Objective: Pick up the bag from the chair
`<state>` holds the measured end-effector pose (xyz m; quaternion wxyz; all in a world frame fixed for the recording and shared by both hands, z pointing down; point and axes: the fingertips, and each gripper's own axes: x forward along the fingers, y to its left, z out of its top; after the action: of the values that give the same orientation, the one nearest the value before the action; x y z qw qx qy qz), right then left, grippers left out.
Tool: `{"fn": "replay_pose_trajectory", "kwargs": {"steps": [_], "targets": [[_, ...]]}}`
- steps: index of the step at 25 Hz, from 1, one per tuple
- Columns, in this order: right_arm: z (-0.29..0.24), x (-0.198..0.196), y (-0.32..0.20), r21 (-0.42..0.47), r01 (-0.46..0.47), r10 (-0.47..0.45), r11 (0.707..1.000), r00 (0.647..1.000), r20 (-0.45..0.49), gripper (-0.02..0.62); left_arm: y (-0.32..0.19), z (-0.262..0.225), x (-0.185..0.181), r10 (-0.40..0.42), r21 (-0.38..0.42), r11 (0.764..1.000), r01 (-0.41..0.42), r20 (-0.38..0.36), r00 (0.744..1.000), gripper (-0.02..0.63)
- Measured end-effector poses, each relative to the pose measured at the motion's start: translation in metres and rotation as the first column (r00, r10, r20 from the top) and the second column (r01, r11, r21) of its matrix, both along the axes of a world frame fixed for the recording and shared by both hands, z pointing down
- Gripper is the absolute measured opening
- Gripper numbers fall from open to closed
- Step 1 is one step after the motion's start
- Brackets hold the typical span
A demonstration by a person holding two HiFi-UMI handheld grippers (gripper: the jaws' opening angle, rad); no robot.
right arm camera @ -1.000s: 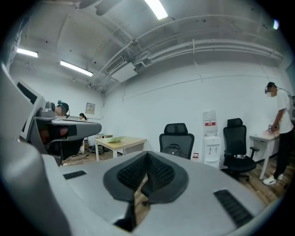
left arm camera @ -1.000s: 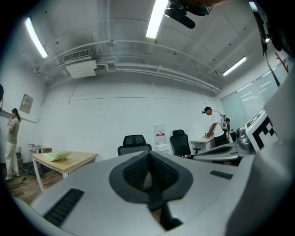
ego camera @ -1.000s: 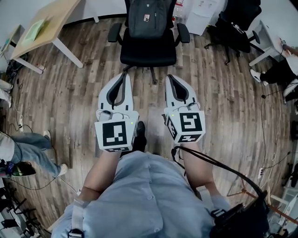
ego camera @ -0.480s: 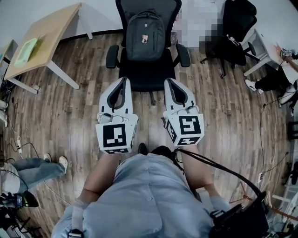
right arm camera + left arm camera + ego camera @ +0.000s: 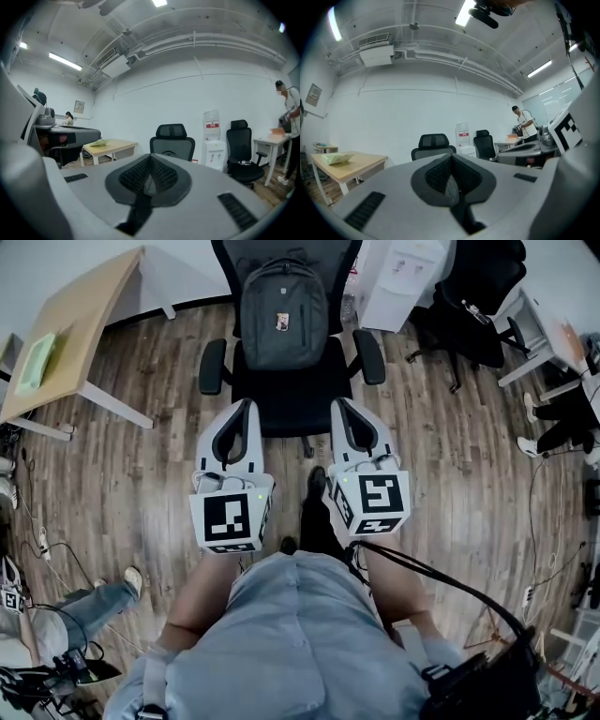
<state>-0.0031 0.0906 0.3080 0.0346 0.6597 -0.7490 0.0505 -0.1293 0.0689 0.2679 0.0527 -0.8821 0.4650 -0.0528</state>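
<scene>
A dark grey backpack [image 5: 284,313] stands upright against the back of a black office chair [image 5: 291,390] in the head view. My left gripper [image 5: 247,405] and right gripper [image 5: 339,404] are held side by side, tips just short of the seat's front edge, both shut and empty. In the left gripper view the chair's headrest [image 5: 435,141] shows above my shut left gripper [image 5: 451,157]. In the right gripper view the chair back [image 5: 172,143] rises behind my shut right gripper [image 5: 150,157]; the bag's top handle peeks over it.
A wooden table [image 5: 73,329] with a green packet stands at the left. A water dispenser [image 5: 401,277] and a second black chair [image 5: 473,287] stand at the back right. A person's legs [image 5: 80,606] are at the lower left. Another person [image 5: 289,117] stands far right.
Both grippers have come forward together toward the chair. Their tips now nearly reach the seat's front edge, and the chair with the backpack shows larger and nearer.
</scene>
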Motion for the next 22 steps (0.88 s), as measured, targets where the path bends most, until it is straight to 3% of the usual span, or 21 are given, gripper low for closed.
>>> {"fn": "replay_pose_trajectory", "kwargs": {"steps": [8, 16, 22], "targets": [[0.003, 0.045, -0.099, -0.012, 0.047, -0.047, 0.999, 0.999, 0.023, 0.0, -0.093, 0.004, 0.043, -0.049, -0.006, 0.999, 0.049, 0.04, 0.998, 0.0], [-0.028, 0.089, -0.189, 0.054, 0.097, -0.098, 0.994, 0.995, 0.016, 0.002, -0.173, -0.023, 0.088, -0.084, 0.053, 0.995, 0.082, 0.037, 0.996, 0.0], [-0.046, 0.107, -0.224, 0.105, 0.121, -0.123, 0.987, 0.992, 0.012, 0.0, -0.203, -0.037, 0.101, -0.12, 0.097, 0.989, 0.116, 0.043, 0.992, 0.0]]}}
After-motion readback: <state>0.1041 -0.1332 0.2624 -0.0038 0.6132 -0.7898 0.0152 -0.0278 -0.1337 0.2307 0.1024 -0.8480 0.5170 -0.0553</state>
